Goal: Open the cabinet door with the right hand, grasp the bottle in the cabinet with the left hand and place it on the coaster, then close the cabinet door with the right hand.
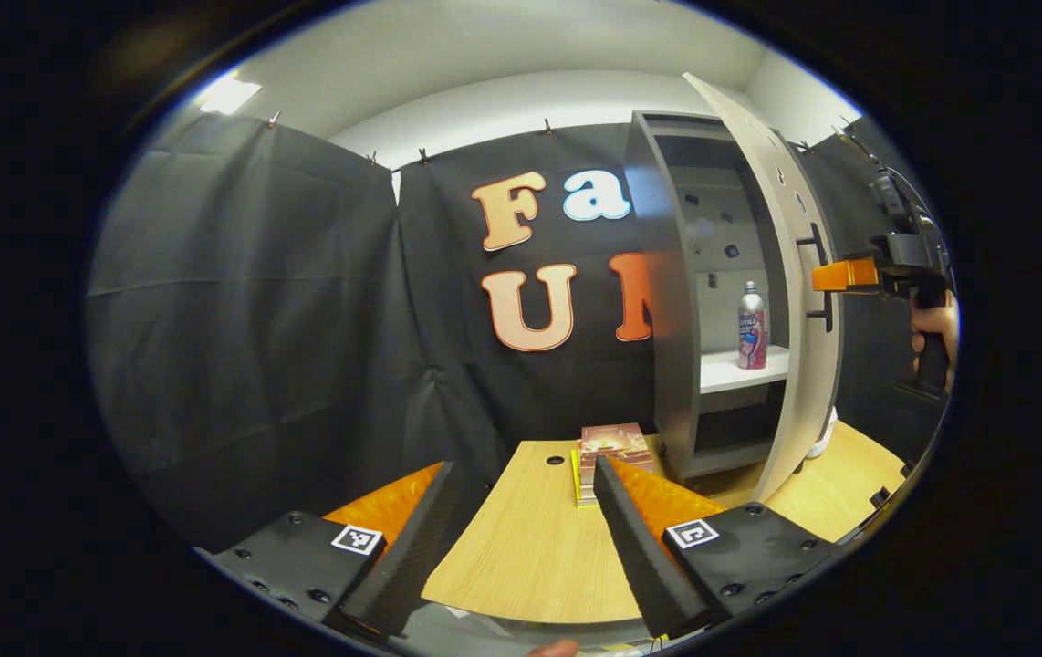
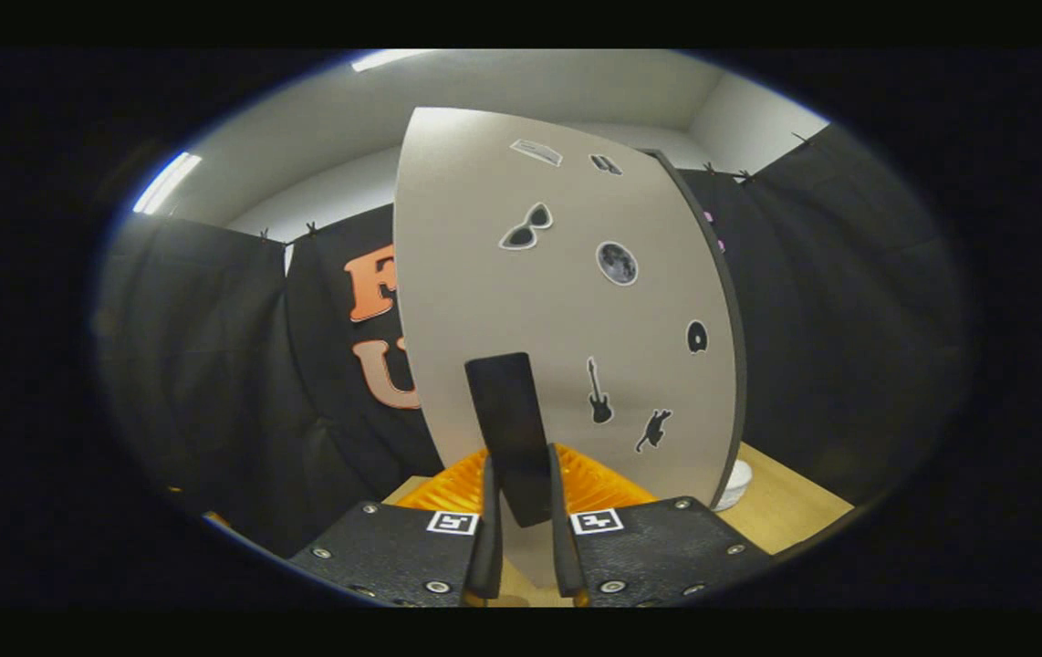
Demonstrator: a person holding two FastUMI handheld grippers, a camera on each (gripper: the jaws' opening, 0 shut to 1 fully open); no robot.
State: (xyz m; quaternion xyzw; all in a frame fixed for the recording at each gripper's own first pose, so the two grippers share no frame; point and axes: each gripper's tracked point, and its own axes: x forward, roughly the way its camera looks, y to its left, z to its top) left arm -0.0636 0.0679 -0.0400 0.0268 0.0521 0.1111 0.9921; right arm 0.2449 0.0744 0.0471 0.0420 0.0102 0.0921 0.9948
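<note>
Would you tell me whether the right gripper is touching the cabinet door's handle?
Touching: in the right gripper view, the right gripper has both fingers pressed against the sides of the black handle on the door.

Left gripper point(image 1: 521, 538) spread wide, low; right gripper point(image 2: 521, 538) clamped, raised.

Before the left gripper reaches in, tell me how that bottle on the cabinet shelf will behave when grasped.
The bottle looks like rigid metal, so it should hold firm under the fingers. It stands tall and narrow on the white shelf, so a sideways nudge could tip it. Its smooth, shiny neck may be slippery; the labelled body probably grips better.
</note>
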